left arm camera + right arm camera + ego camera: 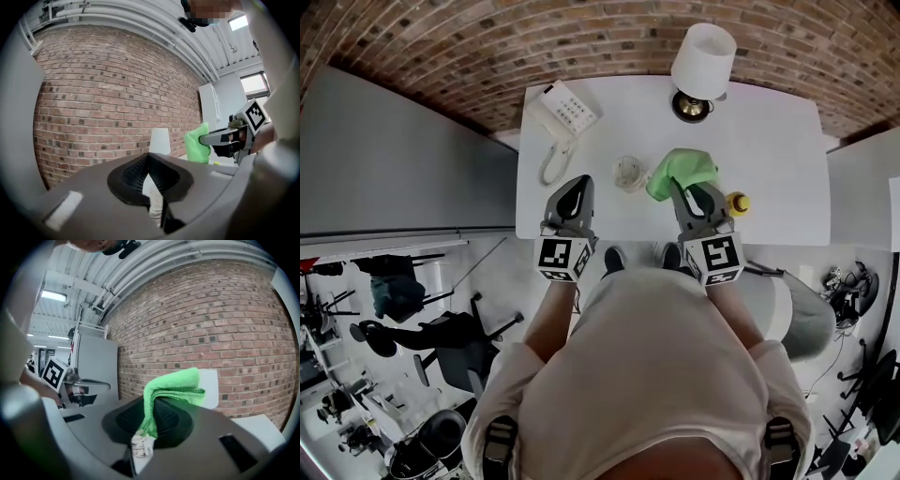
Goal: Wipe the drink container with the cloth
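Observation:
My right gripper (680,185) is shut on a folded green cloth (680,172) and holds it above the white table (769,131). In the right gripper view the cloth (173,385) bulges out of the shut jaws, and its white tag hangs down. A clear round cup-like container (628,173) stands on the table between the two grippers, just left of the cloth. A small yellow-topped object (738,202) sits right of the right gripper, partly hidden. My left gripper (579,180) hovers left of the container, jaws shut with nothing in them (149,157).
A white telephone (562,112) lies at the table's far left corner. A lamp with a white shade (703,61) stands at the back by the brick wall. Grey partitions flank the table. Chairs and clutter stand on the floor behind me at the left.

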Demonstrator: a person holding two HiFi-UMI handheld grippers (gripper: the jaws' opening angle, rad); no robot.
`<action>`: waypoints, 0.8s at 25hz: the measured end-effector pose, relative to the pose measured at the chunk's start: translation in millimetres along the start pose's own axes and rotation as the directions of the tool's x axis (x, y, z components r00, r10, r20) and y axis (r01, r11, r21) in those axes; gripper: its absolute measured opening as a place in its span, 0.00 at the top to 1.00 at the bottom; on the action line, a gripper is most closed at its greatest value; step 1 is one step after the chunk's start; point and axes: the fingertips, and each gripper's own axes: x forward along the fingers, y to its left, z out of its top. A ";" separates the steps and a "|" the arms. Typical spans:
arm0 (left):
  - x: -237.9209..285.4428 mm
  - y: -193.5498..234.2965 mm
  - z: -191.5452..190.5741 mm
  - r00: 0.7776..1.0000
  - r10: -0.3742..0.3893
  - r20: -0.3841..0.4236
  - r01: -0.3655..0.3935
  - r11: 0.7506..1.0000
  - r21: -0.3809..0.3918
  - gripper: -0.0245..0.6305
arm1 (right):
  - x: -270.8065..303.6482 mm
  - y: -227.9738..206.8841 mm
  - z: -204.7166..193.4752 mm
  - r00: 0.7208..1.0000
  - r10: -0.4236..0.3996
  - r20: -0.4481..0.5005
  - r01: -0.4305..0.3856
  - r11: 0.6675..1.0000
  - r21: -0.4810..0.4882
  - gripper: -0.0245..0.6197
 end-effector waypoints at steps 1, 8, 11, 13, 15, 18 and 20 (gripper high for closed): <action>1.3 -0.5 -2.2 1.000 -0.003 -0.005 0.003 1.000 -0.002 0.95 | 1.0 0.7 -1.5 1.000 0.003 -0.004 -0.003 1.000 -0.001 0.90; 9.5 -3.0 -15.1 0.999 -0.042 -0.024 0.041 0.999 -0.006 0.95 | 8.5 8.3 -20.2 0.997 0.019 -0.080 -0.022 0.999 -0.027 0.90; 16.8 -4.1 -24.4 0.996 -0.078 -0.033 0.078 0.997 0.004 0.95 | 11.1 13.9 -30.1 0.994 0.025 -0.103 -0.029 0.999 -0.037 0.90; 22.5 -5.9 -31.3 0.994 -0.107 -0.039 0.107 0.994 0.010 0.95 | 13.0 16.7 -35.7 0.994 0.022 -0.107 -0.027 0.999 -0.042 0.90; 29.6 -8.8 -38.6 0.990 -0.137 -0.046 0.138 0.990 0.017 0.95 | 15.3 18.3 -42.4 0.993 0.020 -0.119 -0.025 0.999 -0.044 0.90; 41.7 -14.5 -52.0 0.982 -0.179 -0.065 0.182 0.983 0.036 0.95 | 19.9 20.2 -56.9 0.988 0.022 -0.153 -0.028 0.999 -0.041 0.90; 49.7 -18.0 -61.9 0.977 -0.199 -0.081 0.203 0.978 0.044 0.95 | 23.1 21.2 -67.8 0.984 0.025 -0.177 -0.033 0.999 -0.041 0.90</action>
